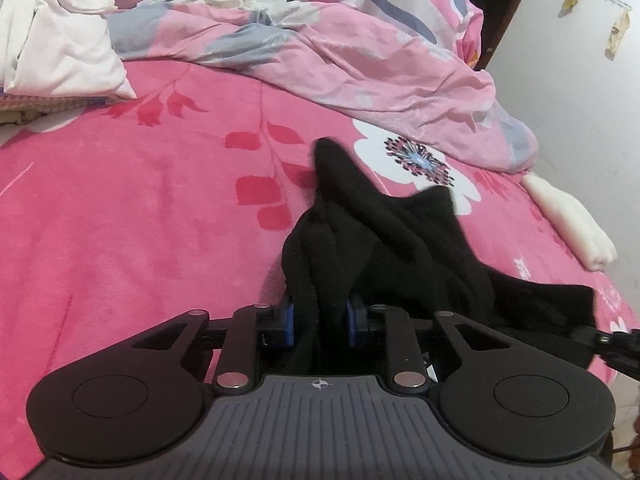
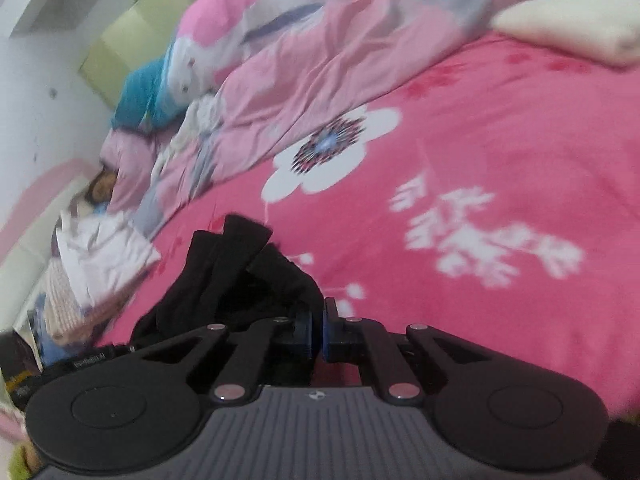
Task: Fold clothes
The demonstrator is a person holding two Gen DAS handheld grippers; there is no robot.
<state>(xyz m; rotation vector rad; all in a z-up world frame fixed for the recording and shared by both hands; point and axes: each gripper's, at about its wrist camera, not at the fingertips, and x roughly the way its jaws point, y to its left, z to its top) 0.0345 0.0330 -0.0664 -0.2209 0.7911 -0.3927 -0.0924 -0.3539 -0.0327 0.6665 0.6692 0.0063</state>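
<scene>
Black cloth, a dark garment (image 1: pixel 384 240), sits bunched on the pink bedspread (image 1: pixel 120 220) right before my left gripper (image 1: pixel 319 322); its long run goes away from me, ending in a raised tip that points toward the far quilt. My left jaws are nearly together, clamped on a thick fold of that garment between the blue pads (image 1: pixel 289 324). My right gripper (image 2: pixel 318 330) has its jaws pressed together, pinching the garment's edge, I think; blur makes this uncertain. Farther off lie a crumpled pink quilt (image 1: pixel 360 52), white clothes (image 1: pixel 60 40) and a folded cream towel (image 2: pixel 572 28).
</scene>
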